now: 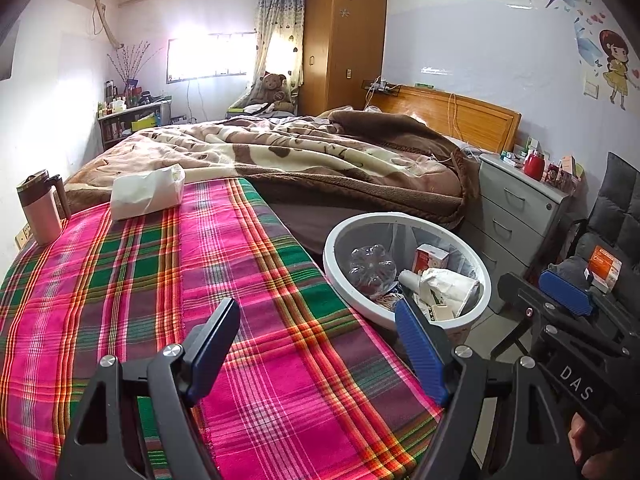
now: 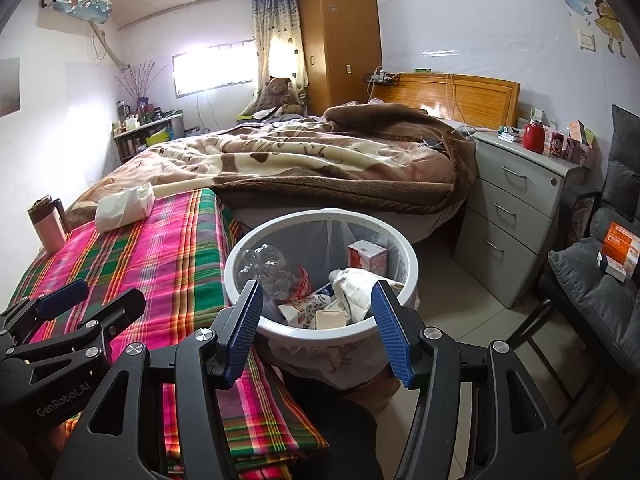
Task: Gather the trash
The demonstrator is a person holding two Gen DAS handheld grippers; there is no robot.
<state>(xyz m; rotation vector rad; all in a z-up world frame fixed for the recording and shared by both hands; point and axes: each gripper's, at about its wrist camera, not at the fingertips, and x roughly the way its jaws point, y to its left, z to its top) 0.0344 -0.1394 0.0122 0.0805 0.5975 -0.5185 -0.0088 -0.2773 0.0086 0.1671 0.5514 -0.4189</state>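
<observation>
While both grippers are held above the near edge of the plaid cloth (image 1: 168, 280), nothing is gripped by either of them. The left gripper (image 1: 318, 344) is seen with its jaws wide apart over the cloth, just beside the white waste bin (image 1: 340, 256), and only bare cloth is found between them. The right gripper (image 2: 316, 320) is held with its jaws partly open, directly in front of the bin, and the bin's rim and contents are seen through the gap, but they are not touched. Inside the bin, a crushed clear bottle (image 2: 268, 268), a small red and white carton (image 2: 368, 258) and crumpled white paper (image 2: 356, 286) are already collected. It is judged that one drop is finished and the next piece is being looked for. On the cloth, well apart from the bin at the far side, a crumpled white bag (image 1: 148, 192) is lying, and a lidded mug (image 1: 40, 208) is standing further from the bin. If the bag is trash, a forward reach across the cloth is called for, with the jaws closed on its loose folds, before it is carried back to the bin.
</observation>
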